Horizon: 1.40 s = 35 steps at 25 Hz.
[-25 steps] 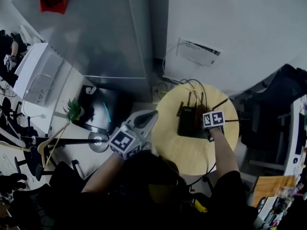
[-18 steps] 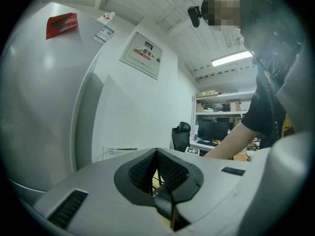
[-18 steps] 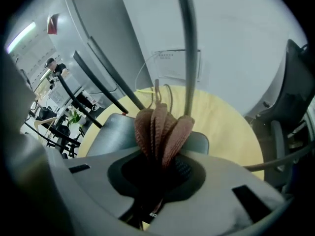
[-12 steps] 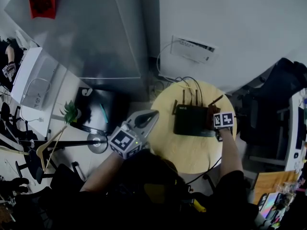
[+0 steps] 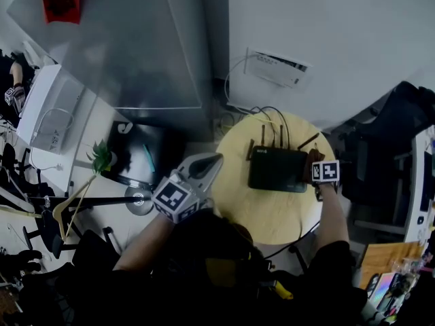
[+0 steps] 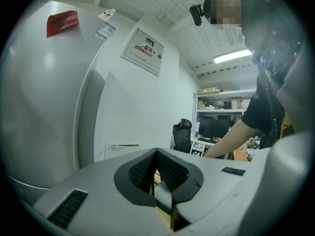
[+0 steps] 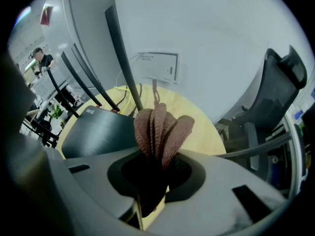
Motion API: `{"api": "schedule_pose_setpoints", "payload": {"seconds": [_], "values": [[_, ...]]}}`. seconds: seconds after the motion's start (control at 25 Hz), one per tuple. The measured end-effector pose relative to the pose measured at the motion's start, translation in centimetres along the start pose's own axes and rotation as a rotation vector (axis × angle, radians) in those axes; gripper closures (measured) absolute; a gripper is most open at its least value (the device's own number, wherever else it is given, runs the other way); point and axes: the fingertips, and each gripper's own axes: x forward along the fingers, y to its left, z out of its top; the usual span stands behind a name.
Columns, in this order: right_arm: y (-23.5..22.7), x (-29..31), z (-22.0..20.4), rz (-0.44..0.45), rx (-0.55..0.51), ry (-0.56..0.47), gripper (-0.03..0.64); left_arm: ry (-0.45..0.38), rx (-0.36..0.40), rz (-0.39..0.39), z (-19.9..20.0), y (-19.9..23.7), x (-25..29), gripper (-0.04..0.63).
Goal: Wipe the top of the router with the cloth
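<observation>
Starting at our left, we hold the left gripper [image 5: 212, 161] off the left edge of the round yellow table [image 5: 272, 216], our forearm bent and coming up from below. Its jaws point toward the table and the wall behind it. In the left gripper view the left gripper [image 6: 157, 163] has its jaws pressed together with nothing between them.

On the table, to the right of those jaws, lies the black router [image 5: 275, 170], flat, with its long axis running left to right across our view. Its antennas [image 5: 264, 136] stand along the far edge, on the wall side.

Further right, our right forearm reaches straight up from below to the right gripper [image 5: 316, 172], which sits at the router's right end. Its jaws are clamped on the brown cloth [image 5: 311, 161]. In the right gripper view the cloth [image 7: 160, 129] rises in bunched folds out of the closed jaws. The router's dark top [image 7: 98, 132] lies just left of and ahead of them, and the antennas [image 7: 120, 53] slant upward beyond it. We cannot tell whether the cloth touches the router.
</observation>
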Motion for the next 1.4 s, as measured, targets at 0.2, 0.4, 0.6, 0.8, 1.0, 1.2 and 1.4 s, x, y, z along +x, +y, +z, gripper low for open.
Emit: {"api": "schedule_pose_setpoints", "payload": {"seconds": [0.2, 0.4, 0.6, 0.8, 1.0, 1.2, 1.4], "values": [[0.7, -1.4, -0.1, -0.046, -0.053, -0.014, 0.551, -0.012, 0.001, -0.023, 0.1, -0.3, -0.1, 0.597], [8.4, -4.5, 0.8, 0.248, -0.052, -0.1, 0.551, -0.016, -0.022, -0.034, 0.0, -0.3, -0.3, 0.597], [18.3, -6.7, 0.9, 0.467, -0.151, -0.12, 0.551, -0.036, -0.041, -0.05, 0.1, -0.6, -0.4, 0.597], [25.3, -5.4, -0.2, 0.539, -0.22, -0.031, 0.551, -0.059, -0.064, -0.04, 0.1, -0.5, -1.2, 0.597], [28.6, -3.7, 0.2, 0.622, -0.079, 0.002, 0.551, -0.072, -0.075, -0.016, 0.2, 0.0, -1.7, 0.597], [26.9, -1.1, -1.5, 0.499, -0.093, 0.045, 0.551, -0.075, -0.072, -0.006, 0.4, 0.1, -2.0, 0.597], [23.1, -0.7, -2.6, 0.418, -0.122, 0.039, 0.551, -0.07, -0.077, 0.001, 0.1, 0.2, -1.7, 0.597]]}}
